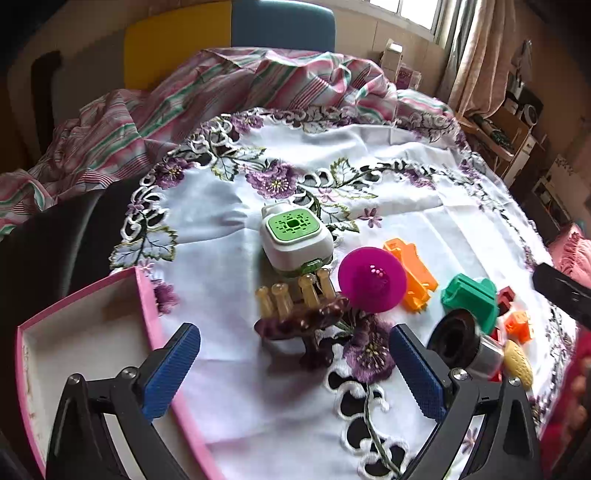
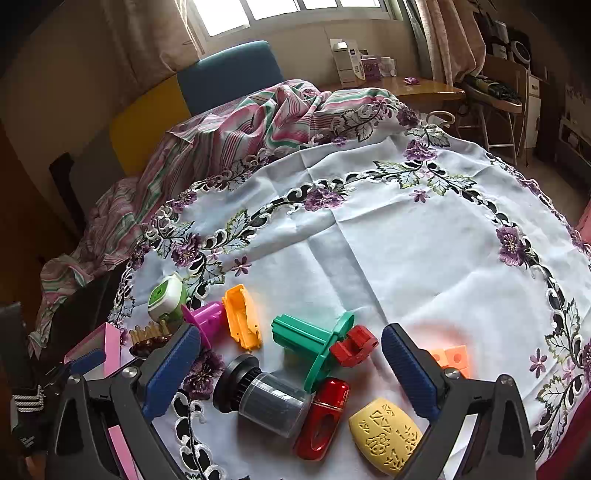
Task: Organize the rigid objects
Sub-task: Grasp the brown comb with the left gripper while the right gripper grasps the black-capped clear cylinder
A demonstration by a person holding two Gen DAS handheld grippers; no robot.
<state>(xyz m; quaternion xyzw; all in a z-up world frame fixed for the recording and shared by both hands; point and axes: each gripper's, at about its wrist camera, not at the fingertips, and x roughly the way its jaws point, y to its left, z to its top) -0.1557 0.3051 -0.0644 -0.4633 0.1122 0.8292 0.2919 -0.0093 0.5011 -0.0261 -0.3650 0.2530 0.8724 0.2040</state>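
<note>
Hovering wide open and empty, both grippers, left gripper (image 1: 294,363) and right gripper (image 2: 291,371), risk nudging the round grey-and-black plastic jar (image 2: 264,397), rolling it into the red cylinder (image 2: 322,419).

A lived-in room of a home, by every sign: a table spread with an embroidered white tablecloth (image 2: 388,236) of purple flowers and cutwork, with a rumpled striped bedsheet (image 2: 236,122) heaped at its far end. Behind that, chair backs in blue (image 2: 229,74) and yellow (image 1: 177,40). Daylight from a window (image 2: 280,11) hung with pale patterned curtains (image 1: 480,51). Off to the right, a wooden side table (image 2: 424,86) bearing small cartons, and cluttered shelves (image 1: 517,125) beyond.
</note>
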